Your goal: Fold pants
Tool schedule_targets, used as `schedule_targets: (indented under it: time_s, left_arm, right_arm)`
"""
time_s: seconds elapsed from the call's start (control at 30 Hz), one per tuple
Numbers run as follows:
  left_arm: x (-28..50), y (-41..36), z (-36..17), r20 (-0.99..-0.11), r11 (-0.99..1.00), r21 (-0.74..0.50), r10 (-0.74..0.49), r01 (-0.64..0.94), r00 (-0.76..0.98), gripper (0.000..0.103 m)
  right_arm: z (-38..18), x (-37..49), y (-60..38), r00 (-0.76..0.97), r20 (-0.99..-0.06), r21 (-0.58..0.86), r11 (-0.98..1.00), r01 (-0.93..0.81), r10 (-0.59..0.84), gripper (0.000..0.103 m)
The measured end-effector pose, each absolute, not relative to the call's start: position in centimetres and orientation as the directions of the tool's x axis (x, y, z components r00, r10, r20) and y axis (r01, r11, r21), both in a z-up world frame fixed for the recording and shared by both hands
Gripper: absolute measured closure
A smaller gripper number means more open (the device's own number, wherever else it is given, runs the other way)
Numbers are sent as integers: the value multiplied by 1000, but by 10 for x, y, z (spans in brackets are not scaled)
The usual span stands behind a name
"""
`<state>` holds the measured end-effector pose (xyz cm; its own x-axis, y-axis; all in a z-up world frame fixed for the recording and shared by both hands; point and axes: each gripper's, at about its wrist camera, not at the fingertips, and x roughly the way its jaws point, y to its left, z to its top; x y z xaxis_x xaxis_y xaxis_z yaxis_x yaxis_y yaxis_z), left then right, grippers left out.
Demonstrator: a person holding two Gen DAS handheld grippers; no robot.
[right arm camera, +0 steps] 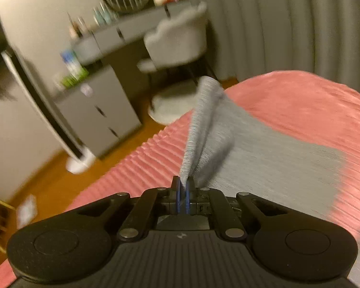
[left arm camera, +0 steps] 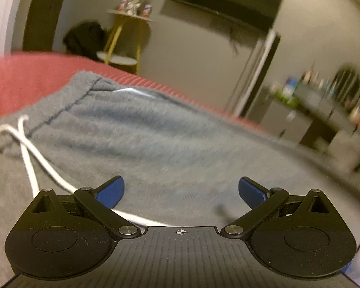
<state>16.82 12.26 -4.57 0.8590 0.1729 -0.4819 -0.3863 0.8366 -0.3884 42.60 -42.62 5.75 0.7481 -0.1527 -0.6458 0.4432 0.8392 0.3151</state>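
Pants (left arm camera: 156, 132), gray, lie on a pink bed cover (right arm camera: 312, 100). Left gripper (left arm camera: 181, 192) jaws are spread; right gripper (right arm camera: 183, 187) pinches a pant cuff (right arm camera: 201, 120).

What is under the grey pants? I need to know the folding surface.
Under the grey pants lies a pink ribbed bedspread, showing around them. What lies beneath the bedspread is covered.

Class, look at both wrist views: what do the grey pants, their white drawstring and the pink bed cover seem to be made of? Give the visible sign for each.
Grey pants: soft matte knit, probably cotton fleece; fuzzy surface, and it drapes limply from the right claw.
White drawstring: smooth cord, likely woven cotton or polyester.
Pink bed cover: ribbed, plush-looking fabric; parallel ridges show.
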Motion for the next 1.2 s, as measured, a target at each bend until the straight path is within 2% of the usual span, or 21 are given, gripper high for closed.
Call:
schedule_targets:
  time_s: [0.1, 0.23, 0.27, 0.33, 0.43, 0.53, 0.6, 0.67, 0.7, 0.73, 0.77, 0.83, 1.03, 1.2]
  left_arm:
    - [164, 131, -25, -435, 812, -496, 74, -308, 897, 0]
    - [175, 148, -12, -405, 740, -621, -18, -260, 914, 2]
    - [182, 156, -13, -412, 705, -660, -48, -261, 910, 4]
    - [202, 173, -19, -448, 637, -709, -75, -302, 891, 19]
    - [237, 195, -25, -507, 568, -734, -91, -373, 857, 19]
    - [284, 206, -25, -529, 555, -741, -138, -377, 837, 19]
    - [315, 207, -30, -572, 556, -724, -154, -408, 806, 19]
    - [345, 203, -43, -652, 554, -689, -192, -467, 734, 41]
    - [358, 202, -54, -695, 544, -668, -213, -507, 687, 64]
    - [368, 201, -63, -730, 534, -646, -224, -545, 646, 73]
    - [369, 200, -66, -734, 524, -642, -211, -559, 645, 75]
    - [369, 201, -64, -707, 499, -670, -206, -549, 676, 95]
    - [317, 185, 4, -589, 624, -683, -164, -379, 791, 97]
    - [194, 164, 71, -453, 652, -723, -201, -227, 869, 96]
  right_arm:
    - [57, 335, -448, 783, -602, 365, 818, 445, -157, 100]
    - [22, 273, -479, 757, -635, 377, 794, 478, -154, 100]
    - [10, 271, -491, 748, -653, 407, 776, 482, -122, 100]
    - [-5, 266, -507, 749, -660, 486, 723, 490, -63, 100]
    - [-16, 267, -515, 756, -655, 570, 655, 496, -2, 93]
    - [-23, 279, -523, 773, -632, 644, 591, 485, 55, 72]
    - [-26, 291, -524, 767, -639, 646, 584, 492, 60, 69]
    - [-26, 298, -522, 766, -641, 643, 584, 496, 55, 70]
    - [-27, 302, -522, 761, -646, 641, 583, 500, 59, 71]
    - [-27, 302, -523, 759, -648, 642, 580, 501, 62, 74]
    - [-28, 305, -524, 757, -650, 646, 576, 501, 69, 85]
    - [-26, 307, -525, 750, -657, 636, 585, 503, 70, 96]
    - [11, 294, -531, 807, -586, 673, 597, 436, 71, 98]
    - [69, 245, -556, 886, -460, 750, 563, 346, 67, 98]
